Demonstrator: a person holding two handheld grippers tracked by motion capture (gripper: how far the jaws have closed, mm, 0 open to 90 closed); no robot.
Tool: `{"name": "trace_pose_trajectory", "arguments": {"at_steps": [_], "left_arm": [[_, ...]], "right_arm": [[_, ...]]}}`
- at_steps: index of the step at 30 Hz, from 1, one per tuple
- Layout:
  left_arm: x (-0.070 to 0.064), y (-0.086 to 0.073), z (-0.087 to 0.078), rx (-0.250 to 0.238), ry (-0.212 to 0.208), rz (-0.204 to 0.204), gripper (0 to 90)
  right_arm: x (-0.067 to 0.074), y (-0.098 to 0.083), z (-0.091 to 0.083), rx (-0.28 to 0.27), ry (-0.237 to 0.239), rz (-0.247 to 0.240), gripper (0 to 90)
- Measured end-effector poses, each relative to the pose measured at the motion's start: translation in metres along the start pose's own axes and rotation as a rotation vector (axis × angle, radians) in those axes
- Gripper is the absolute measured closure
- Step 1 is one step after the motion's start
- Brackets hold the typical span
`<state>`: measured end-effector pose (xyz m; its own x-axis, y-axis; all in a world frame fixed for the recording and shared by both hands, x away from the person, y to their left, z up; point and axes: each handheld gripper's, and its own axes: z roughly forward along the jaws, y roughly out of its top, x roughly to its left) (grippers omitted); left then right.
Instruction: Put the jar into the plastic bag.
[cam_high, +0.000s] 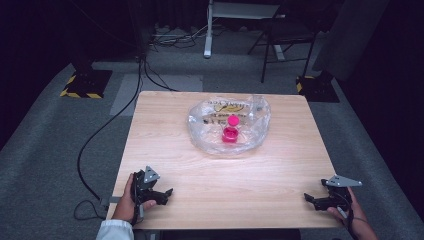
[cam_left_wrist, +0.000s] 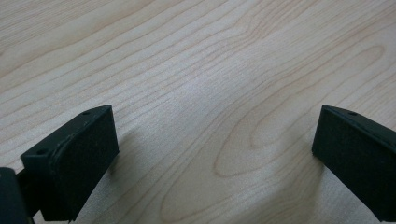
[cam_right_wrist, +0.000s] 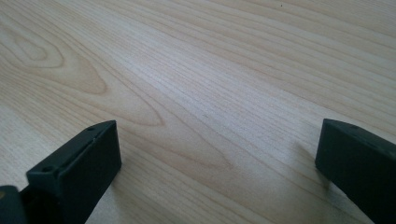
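Resting near the front left corner of the table (cam_high: 165, 150), your left gripper (cam_high: 167, 192) is released, its jaws spread wide with nothing between them. Its own view shows what the high view cannot: pale wood grain with long wavy lines and oval knots, and flat black jaws with small screw holes. Between your two grippers the front half of the table is bare, smooth board, so you have free room there. Farther back, about the middle of the width, lies a clear crumpled bag (cam_high: 250, 135), soft and shiny, with yellow and black print. Inside it stands a pink cup (cam_high: 230, 135), and a round pink lid (cam_high: 233, 120) is just behind it. The bag stays well apart from every table edge. Your right gripper (cam_high: 307, 197) sits near the front right corner, close to the edge, also released and holding nothing.
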<state>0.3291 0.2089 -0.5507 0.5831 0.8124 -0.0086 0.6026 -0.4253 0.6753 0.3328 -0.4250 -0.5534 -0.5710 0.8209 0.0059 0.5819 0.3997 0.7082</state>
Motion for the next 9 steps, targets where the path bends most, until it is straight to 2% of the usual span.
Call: {"name": "trace_pose_trajectory", "arguments": {"at_steps": [9], "left_arm": [[0.0002,0.0003,0.0002,0.001,0.000,-0.002,0.0]], "right_arm": [[-0.0001,0.0001,0.0001,0.000,0.002,-0.001,0.0]]}}
